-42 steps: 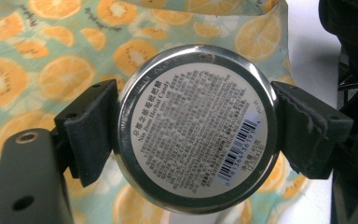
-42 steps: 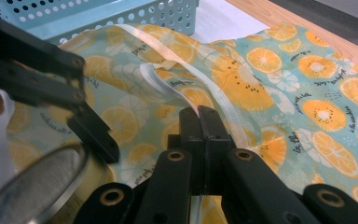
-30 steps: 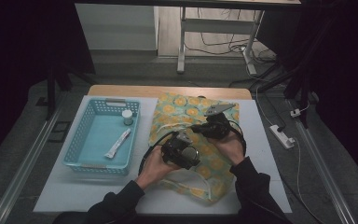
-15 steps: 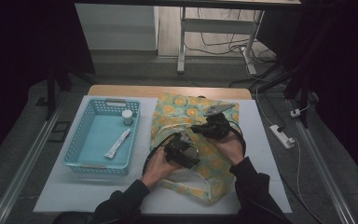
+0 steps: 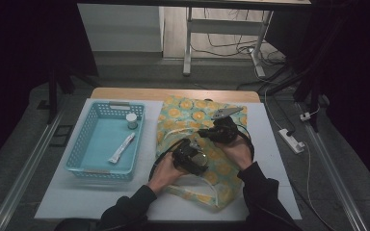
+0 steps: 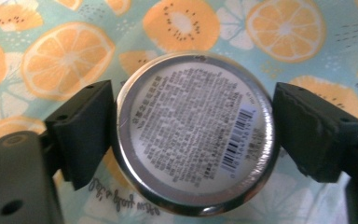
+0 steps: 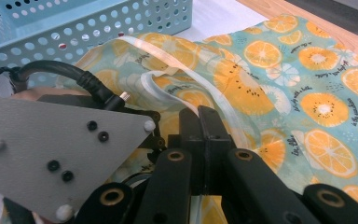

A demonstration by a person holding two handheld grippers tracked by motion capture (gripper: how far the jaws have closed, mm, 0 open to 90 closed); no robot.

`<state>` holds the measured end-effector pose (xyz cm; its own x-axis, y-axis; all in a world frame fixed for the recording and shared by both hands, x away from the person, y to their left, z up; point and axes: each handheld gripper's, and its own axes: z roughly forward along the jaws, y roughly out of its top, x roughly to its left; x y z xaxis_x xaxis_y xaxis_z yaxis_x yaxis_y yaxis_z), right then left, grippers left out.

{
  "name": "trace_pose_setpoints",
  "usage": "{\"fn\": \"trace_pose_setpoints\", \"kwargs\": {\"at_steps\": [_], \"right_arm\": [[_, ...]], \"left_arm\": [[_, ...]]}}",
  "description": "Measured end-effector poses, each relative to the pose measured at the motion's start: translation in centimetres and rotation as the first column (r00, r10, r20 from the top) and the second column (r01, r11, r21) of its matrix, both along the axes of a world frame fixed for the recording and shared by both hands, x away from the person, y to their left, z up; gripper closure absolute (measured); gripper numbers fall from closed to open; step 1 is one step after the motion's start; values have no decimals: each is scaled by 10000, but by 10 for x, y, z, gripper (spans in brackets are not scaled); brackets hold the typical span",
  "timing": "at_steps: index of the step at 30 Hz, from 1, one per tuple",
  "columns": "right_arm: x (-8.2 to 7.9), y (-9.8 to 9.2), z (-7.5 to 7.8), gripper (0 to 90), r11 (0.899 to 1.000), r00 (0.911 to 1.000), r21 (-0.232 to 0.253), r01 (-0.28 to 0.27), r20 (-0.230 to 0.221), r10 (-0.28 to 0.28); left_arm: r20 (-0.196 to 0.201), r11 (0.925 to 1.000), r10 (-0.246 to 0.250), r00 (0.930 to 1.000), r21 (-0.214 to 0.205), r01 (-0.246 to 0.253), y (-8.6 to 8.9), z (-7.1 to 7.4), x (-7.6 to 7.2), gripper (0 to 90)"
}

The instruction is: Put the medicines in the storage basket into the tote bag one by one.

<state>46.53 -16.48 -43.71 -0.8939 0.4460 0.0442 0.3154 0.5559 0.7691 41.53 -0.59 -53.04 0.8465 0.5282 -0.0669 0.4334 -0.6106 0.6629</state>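
A fruit-print cloth bag lies on the table. In the left gripper view a round metal tin, label side up, rests on the bag's cloth between the jaws of my left gripper. Those jaws have just been opening, and the pads stand right at the tin's rim without squeezing it. From above, the left gripper sits over the bag's middle. My right gripper is shut on the bag's white handle strap, just right of the left one.
A light blue perforated basket stands left of the bag and holds a white tube and a small capped bottle. A power strip lies off the table's right edge. Cables loop around both hands.
The left hand has sunk a little toward the bag with the tin. The right hand has kept still.
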Motion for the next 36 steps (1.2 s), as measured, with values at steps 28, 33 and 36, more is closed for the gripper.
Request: {"fn": "trace_pose_setpoints", "kwargs": {"at_steps": [28,33,36], "right_arm": [[0,-2,1,900,10000,10000,13,-9,79,9],[0,-1,2,900,10000,9999,25,-19,120,18],[-1,-1,2,900,10000,9999,21,-21,123,21]], "left_arm": [[-157,9800,-657,9977,-1894,615,17,51,-28,2],[-137,9733,-764,9970,-2182,716,25,59,-33,2],[-114,9701,-779,9969,-2316,731,32,62,-36,1]]}}
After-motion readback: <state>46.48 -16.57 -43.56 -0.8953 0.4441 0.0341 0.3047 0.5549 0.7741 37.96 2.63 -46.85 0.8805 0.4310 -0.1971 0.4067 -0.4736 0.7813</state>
